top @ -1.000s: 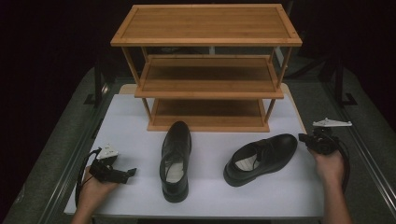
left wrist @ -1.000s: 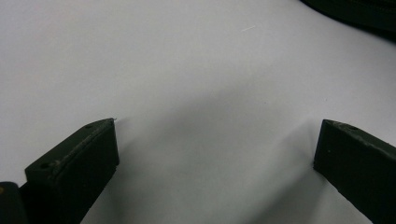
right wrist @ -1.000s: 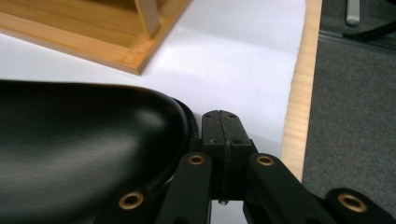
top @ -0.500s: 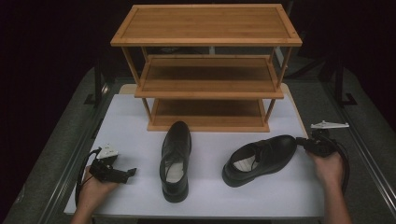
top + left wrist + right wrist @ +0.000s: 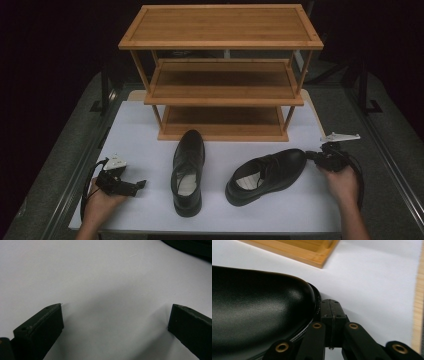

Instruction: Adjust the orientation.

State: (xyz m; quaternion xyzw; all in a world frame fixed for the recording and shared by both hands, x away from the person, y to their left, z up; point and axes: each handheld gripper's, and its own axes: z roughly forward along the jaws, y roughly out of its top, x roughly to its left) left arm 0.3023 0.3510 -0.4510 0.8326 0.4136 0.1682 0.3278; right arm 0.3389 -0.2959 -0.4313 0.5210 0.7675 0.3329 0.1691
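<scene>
Two black leather shoes lie on the white table top [image 5: 140, 130]. One shoe [image 5: 189, 170] points toe-first at the wooden rack [image 5: 222, 95]. The other shoe [image 5: 267, 172] lies slanted, toe to the right. My right gripper [image 5: 311, 155] is shut, and its joined tips [image 5: 331, 307] press against the glossy toe [image 5: 257, 315] at the sole's edge. At the table's left, my left gripper [image 5: 139, 185] rests low and open, with bare white surface between its jaws [image 5: 115, 307]. A dark strip of the near shoe [image 5: 190, 245] crosses the top right corner of the left gripper view.
The three-tier wooden rack stands at the back of the table with bare shelves; its base corner [image 5: 307, 250] lies just beyond the slanted shoe's toe. Dark grey floor and metal rails [image 5: 75, 170] flank the table. A light wood strip [image 5: 418, 295] edges the table on the right.
My right gripper has come in leftward against the slanted shoe's toe, and the shoe has shifted a little to the left. The left gripper and the other shoe have stayed put.
</scene>
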